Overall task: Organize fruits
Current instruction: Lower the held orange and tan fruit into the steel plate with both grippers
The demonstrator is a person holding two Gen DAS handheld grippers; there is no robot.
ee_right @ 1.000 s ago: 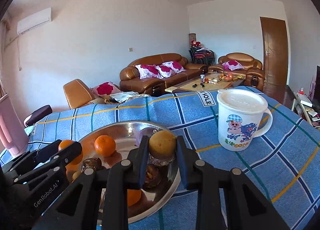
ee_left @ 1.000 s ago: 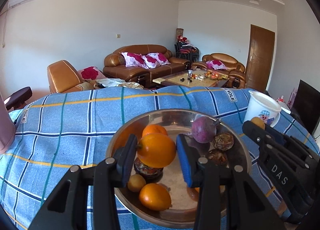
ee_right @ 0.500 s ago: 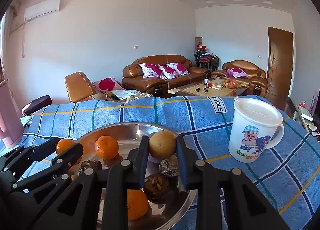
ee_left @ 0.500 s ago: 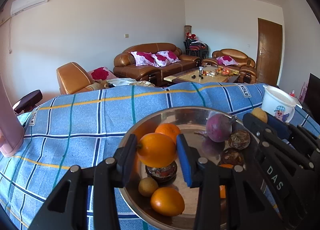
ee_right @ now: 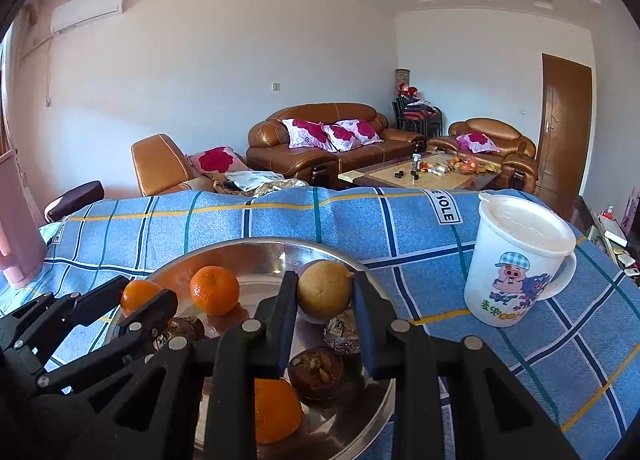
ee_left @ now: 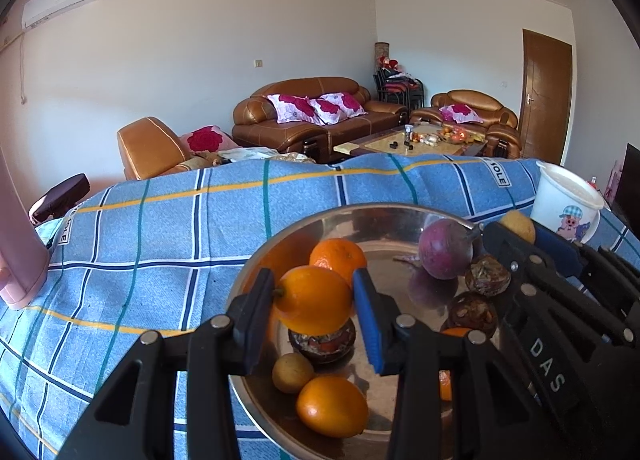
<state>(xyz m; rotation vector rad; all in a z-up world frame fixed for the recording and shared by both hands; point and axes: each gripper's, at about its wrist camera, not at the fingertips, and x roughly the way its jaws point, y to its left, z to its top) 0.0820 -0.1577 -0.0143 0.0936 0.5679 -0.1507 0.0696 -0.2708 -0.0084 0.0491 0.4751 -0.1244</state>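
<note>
Both grippers holding fruit over the bowl.

Left wrist view: left gripper (ee_left: 314, 302) closed on an orange (ee_left: 313, 299), raised above the steel bowl (ee_left: 320, 221) on the blue checked bench (ee_left: 160, 227). Under and ahead of it: mandarin (ee_left: 338, 256), purple fruit (ee_left: 445, 248), more fruit. Right gripper (ee_left: 520, 230) off to its right.
Right wrist view: right gripper (ee_right: 325, 292) clamped on a yellow fruit (ee_right: 325, 291) over the bowl (ee_right: 256, 250); mug (ee_right: 516, 264) to its right, left gripper (ee_right: 138, 298) and its orange (ee_right: 138, 296) to its left.
</note>
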